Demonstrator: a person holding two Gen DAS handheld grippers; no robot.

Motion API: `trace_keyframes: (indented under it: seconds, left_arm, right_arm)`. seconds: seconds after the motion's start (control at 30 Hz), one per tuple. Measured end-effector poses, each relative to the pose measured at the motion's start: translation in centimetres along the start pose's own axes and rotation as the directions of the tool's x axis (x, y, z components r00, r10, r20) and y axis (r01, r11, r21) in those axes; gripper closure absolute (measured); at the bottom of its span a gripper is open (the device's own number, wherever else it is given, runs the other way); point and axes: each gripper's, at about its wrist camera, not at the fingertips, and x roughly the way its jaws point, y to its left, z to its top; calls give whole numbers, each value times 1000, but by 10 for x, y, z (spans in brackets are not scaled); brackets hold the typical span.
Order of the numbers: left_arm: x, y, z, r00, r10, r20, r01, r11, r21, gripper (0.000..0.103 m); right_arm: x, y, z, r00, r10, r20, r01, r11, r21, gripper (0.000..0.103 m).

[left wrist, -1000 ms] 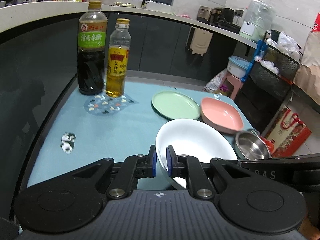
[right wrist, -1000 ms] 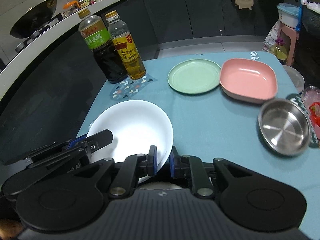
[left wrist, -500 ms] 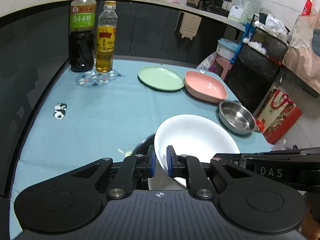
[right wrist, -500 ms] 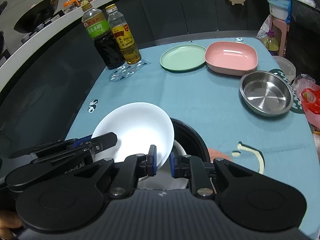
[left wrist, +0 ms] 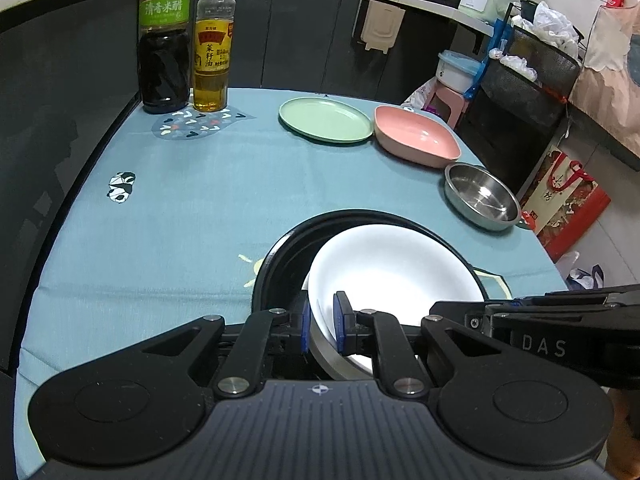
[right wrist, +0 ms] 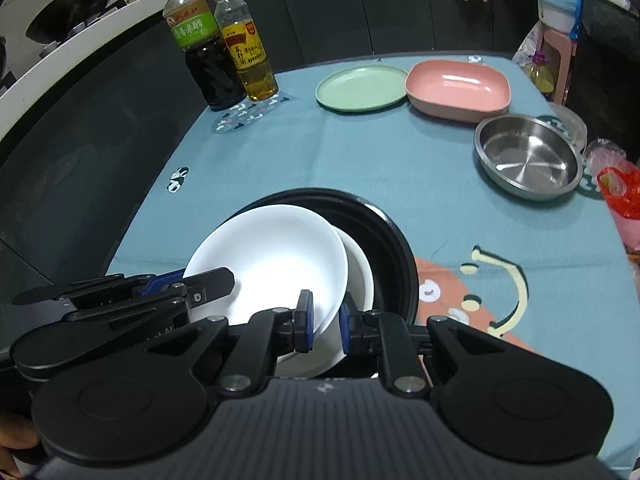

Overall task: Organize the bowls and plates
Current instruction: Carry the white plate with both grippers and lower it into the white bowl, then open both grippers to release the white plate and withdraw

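A white plate is held by both grippers over a black round pot at the near table edge. My left gripper is shut on the plate's near rim. My right gripper grips the plate's other rim, its jaws slightly wider. A second white dish lies under the plate inside the pot. A green plate, a pink square bowl and a steel bowl sit on the blue tablecloth.
Two bottles, dark vinegar and yellow oil, stand at the far left on a patterned mat. A dark counter runs along the left. A red bag and a pink stool stand beyond the right table edge.
Both grippers have carried the white plate back from the middle of the table toward the near edge and lowered it over the black pot, which has come into view.
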Motion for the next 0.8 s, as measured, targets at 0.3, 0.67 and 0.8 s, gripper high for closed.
trace_keyframes:
  seconds: [0.3,0.67,0.8]
  left_arm:
    - [9,1,-5,1000,19,-23,-19,1000,17,92]
    - [15,-1,-9,999,25,-35,-23,998,57,89]
    - [16,-1,-10,999,25,-37,-23,998,51,89]
  right_arm:
    - [8,-1,-3,1000,-4,-12,4,1000,0,90]
    - [2,-6,-1,999,32,-9,-31,999,20,79]
    - [-2,-10,1,999,39,3,-39,999,36,79]
